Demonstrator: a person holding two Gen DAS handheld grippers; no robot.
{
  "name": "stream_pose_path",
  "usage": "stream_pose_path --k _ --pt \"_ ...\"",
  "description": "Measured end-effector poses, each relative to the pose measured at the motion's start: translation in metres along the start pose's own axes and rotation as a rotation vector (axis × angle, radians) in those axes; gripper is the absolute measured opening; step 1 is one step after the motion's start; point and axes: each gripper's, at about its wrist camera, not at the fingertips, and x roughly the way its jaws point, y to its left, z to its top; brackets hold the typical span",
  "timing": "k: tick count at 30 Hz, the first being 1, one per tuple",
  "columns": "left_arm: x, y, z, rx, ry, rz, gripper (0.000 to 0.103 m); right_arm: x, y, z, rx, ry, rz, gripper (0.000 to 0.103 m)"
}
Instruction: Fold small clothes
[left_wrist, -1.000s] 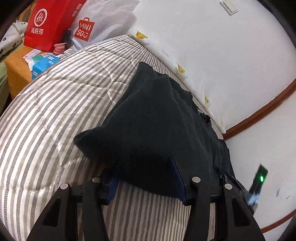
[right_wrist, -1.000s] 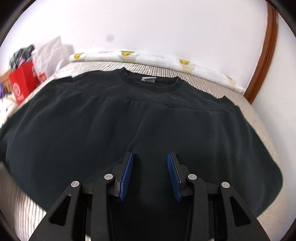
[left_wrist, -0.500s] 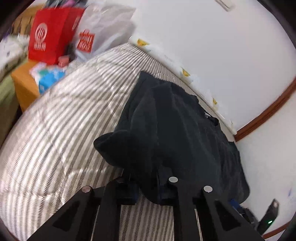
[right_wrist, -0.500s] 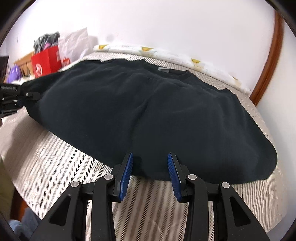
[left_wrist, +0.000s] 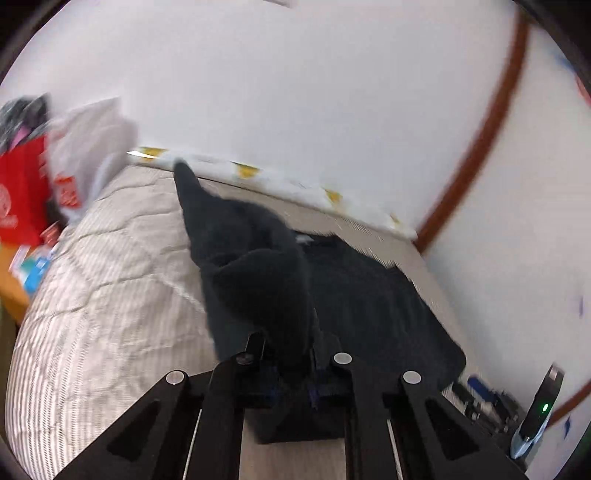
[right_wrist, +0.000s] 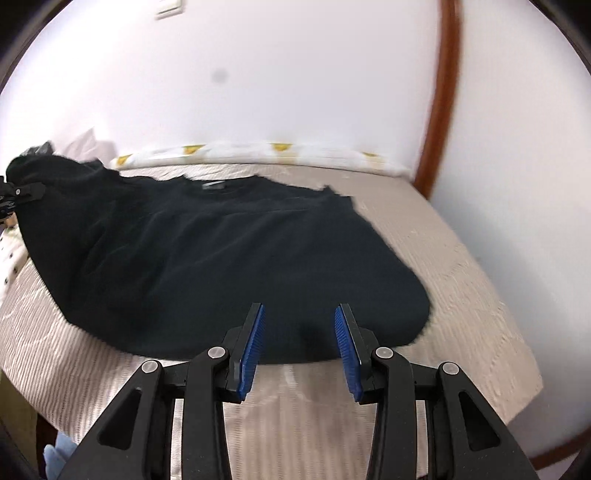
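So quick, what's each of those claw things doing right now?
Left gripper: shut on a bunched part of the black sweater.
Right gripper: open, holding nothing; the sweater's hem lies beyond its blue pads.

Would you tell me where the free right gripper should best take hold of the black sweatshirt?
Probably the near hem of the black sweatshirt, approached low from the bed's front edge: it lies flat just ahead of the open right gripper, matching the corner pinched in the left gripper.

Ahead of my left claw (left_wrist: 290, 360) the black sweater (left_wrist: 258, 288) is soft, matt knit; the quilted bed cover (left_wrist: 110, 280) beneath is striped cloth; my claw's pads (right_wrist: 255, 341) are ribbed blue plastic.
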Motion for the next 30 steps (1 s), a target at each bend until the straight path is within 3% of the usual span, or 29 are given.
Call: stream_pose_path --k 6,13,18,21,22,23,25,30 --pt "0.051 -0.057 -0.021 0.094 0.107 -0.073 0.01 -0.007 -0.04 -0.009 0.075 0.006 -0.02 0.04" --pt "0.093 -0.078 -0.047 0.145 0.235 -0.1 0.011 -0.004 -0.049 -0.015 0.069 0.041 -0.01 0.041" --pt "0.086 -0.081 -0.044 0.187 0.222 -0.103 0.017 -0.001 -0.031 -0.007 0.045 0.037 0.023 0.049" --pt "0.071 -0.079 -0.044 0.245 0.195 -0.104 0.025 0.002 -0.011 0.005 0.026 0.038 0.073 0.052" --pt "0.067 -0.077 -0.043 0.254 0.186 -0.103 0.032 0.001 -0.005 0.008 0.02 0.037 0.087 0.057" --pt "0.061 -0.071 -0.044 0.257 0.179 -0.093 0.043 0.001 0.002 0.013 0.018 0.041 0.105 0.064" --pt "0.047 -0.055 -0.046 0.245 0.164 -0.11 0.046 0.003 0.015 0.022 0.026 0.047 0.144 0.072" --pt "0.022 -0.008 -0.056 0.201 0.139 -0.094 0.054 0.003 0.046 0.037 0.042 0.051 0.251 0.073"
